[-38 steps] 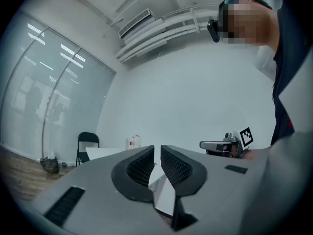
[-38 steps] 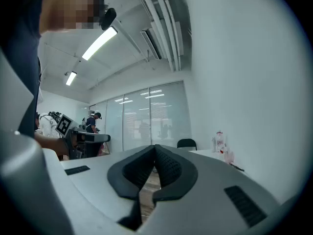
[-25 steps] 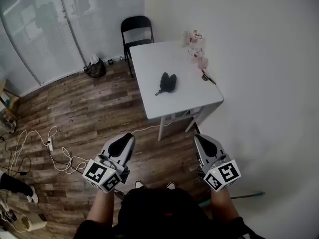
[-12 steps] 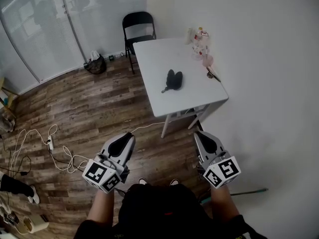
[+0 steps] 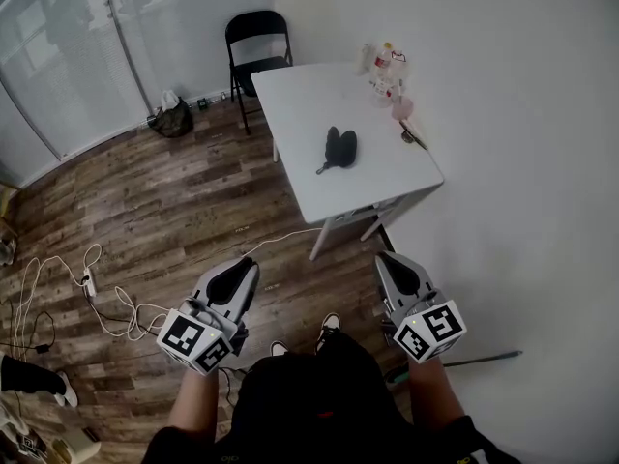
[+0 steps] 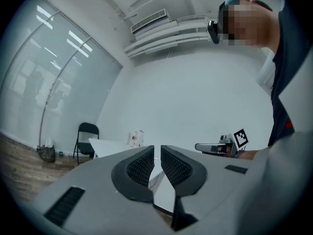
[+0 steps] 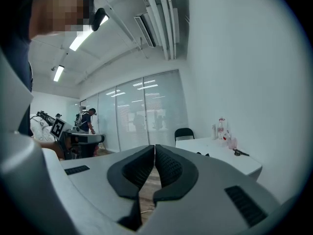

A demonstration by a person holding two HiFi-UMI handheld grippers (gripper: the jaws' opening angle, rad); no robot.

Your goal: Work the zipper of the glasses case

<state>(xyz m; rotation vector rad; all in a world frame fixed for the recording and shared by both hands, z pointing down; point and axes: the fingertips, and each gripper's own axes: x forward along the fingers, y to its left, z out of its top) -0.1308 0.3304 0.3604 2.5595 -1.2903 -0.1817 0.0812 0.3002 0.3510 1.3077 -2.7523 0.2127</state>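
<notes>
Location of the thing: the glasses case (image 5: 338,149) lies near the middle of the white table (image 5: 290,100), well apart from both tools, with bare top all around it.
Left tool: the left tool (image 5: 242,271) is held low over the wooden floor (image 5: 174,191), its jaws brought together with nothing between them.
Right tool: the right tool (image 5: 395,269) is likewise closed and empty, pointed roughly level toward the table.
Shape of the case: a dark, oblong body is seen, showing two rounded lobes side by side, with a thin cord or strap trailing off its near end; whether it lies zipped or open cannot be told at this range.
Material: a matte, dark covering is suggested, fabric or soft shell; the zipper pull is too small to be made out.
Expected handling: the case is judged light and somewhat yielding, likely to slide on the smooth table top if pulled unsupported.
Where to hold: the body is best pinned across one lobe by one tool, while the pull tab is pinched by the other and drawn along the seam.
Surroundings: bottles and a pink container (image 5: 387,80) are grouped at the table's far edge by the wall; a black folding chair (image 5: 253,42) stands beyond.
</notes>
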